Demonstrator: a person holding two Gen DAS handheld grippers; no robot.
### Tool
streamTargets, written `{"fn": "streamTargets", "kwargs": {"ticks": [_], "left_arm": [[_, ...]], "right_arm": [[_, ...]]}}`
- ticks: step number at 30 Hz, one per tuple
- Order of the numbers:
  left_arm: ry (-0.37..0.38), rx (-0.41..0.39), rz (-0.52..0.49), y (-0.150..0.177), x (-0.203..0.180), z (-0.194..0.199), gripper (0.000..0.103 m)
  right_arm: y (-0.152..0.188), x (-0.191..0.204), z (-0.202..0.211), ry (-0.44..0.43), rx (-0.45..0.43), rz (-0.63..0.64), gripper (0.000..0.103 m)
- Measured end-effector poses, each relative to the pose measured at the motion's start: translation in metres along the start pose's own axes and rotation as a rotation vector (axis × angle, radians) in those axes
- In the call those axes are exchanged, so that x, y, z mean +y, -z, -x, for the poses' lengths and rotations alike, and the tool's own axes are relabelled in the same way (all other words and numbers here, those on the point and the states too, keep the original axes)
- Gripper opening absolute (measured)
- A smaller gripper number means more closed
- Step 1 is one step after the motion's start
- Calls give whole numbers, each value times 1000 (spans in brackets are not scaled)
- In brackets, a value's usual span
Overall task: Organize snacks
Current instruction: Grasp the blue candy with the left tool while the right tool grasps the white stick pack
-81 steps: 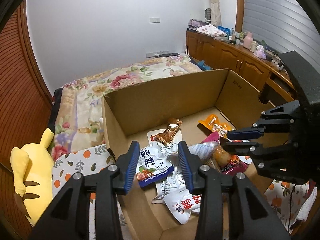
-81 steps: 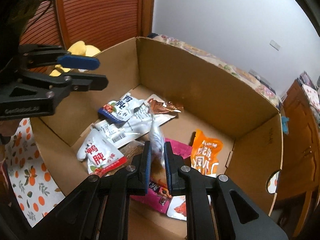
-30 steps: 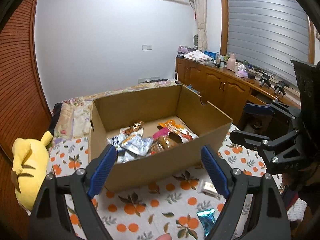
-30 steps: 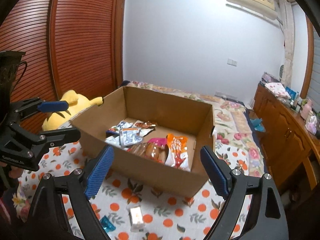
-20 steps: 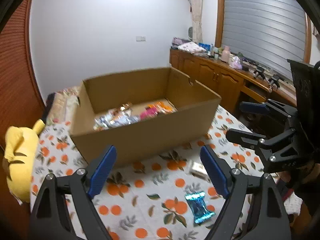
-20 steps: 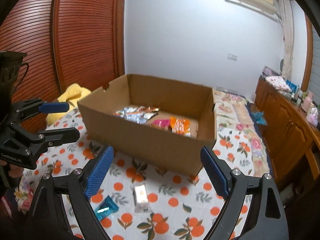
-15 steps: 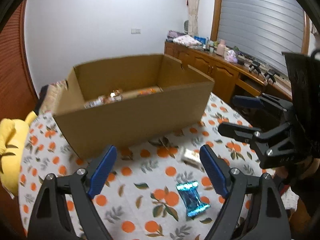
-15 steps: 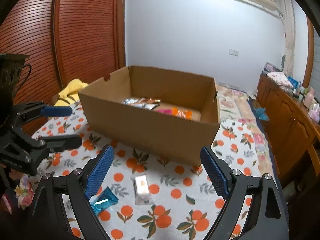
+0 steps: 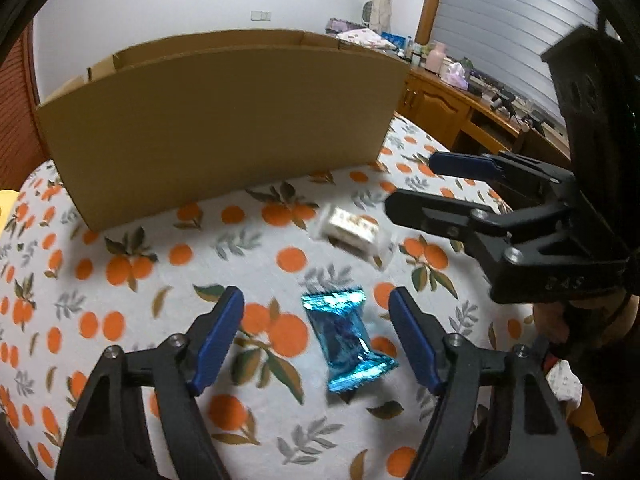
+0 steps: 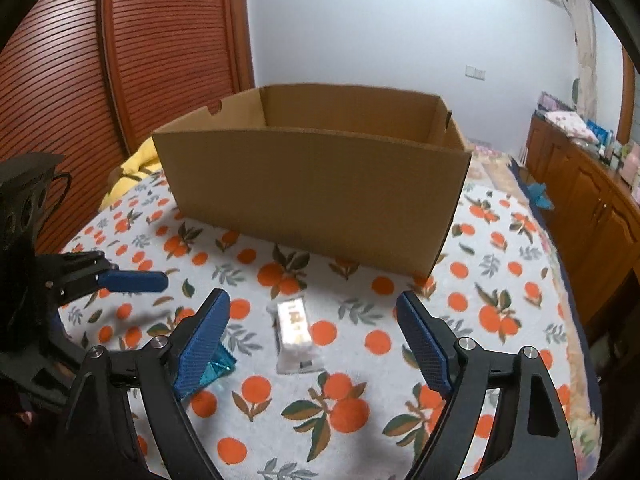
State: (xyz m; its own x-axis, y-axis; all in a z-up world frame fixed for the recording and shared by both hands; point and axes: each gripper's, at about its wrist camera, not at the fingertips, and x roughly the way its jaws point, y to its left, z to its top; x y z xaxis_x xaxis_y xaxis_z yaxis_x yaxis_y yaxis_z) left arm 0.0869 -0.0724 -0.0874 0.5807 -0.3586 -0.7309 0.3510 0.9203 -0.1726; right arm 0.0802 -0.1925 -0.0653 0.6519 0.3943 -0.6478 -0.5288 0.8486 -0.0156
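A blue foil snack packet (image 9: 346, 334) lies on the orange-print tablecloth, between the fingers of my open left gripper (image 9: 316, 330), which hovers just above it. A white wrapped snack (image 9: 352, 234) lies just beyond it; in the right wrist view the white snack (image 10: 296, 334) lies between the fingers of my open right gripper (image 10: 314, 338). The blue packet (image 10: 216, 372) peeks out behind the right gripper's left finger. The cardboard box (image 9: 224, 120) stands behind both snacks; it also shows in the right wrist view (image 10: 316, 184). Its contents are hidden.
The tablecloth (image 10: 500, 320) covers a round table. A yellow plush toy (image 10: 128, 176) lies left of the box. Wooden cabinets (image 10: 592, 196) line the right wall. The right gripper body (image 9: 540, 216) is close at the right of the snacks.
Both grippers left the box, opened wide and dropped low toward the table. The right one released a packet into the box. The two loose snacks now sit between the fingers.
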Motion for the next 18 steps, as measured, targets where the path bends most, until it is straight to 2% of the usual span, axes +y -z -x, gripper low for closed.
{"fn": "streamTargets", "kwargs": {"ticks": [1,7,10,16,18], "left_arm": [[0,7,-4,2,-2,-1,65],[-3,40,-17,8,-5,-8,47],[-5,49,-17,11,-2,-9,43],[-4,41,-15,13,7,-1,30],[-3,38,-10,14,10,0,28]], "right_arm": [[2,0,-1,-1,4,-2,84],[8,0,-4,-1,23,0,77],[9,3,-8,-8,37,8,73],[12,11,-20,-29,81,41,59],[12,13,-25,-34,98,50,50]]}}
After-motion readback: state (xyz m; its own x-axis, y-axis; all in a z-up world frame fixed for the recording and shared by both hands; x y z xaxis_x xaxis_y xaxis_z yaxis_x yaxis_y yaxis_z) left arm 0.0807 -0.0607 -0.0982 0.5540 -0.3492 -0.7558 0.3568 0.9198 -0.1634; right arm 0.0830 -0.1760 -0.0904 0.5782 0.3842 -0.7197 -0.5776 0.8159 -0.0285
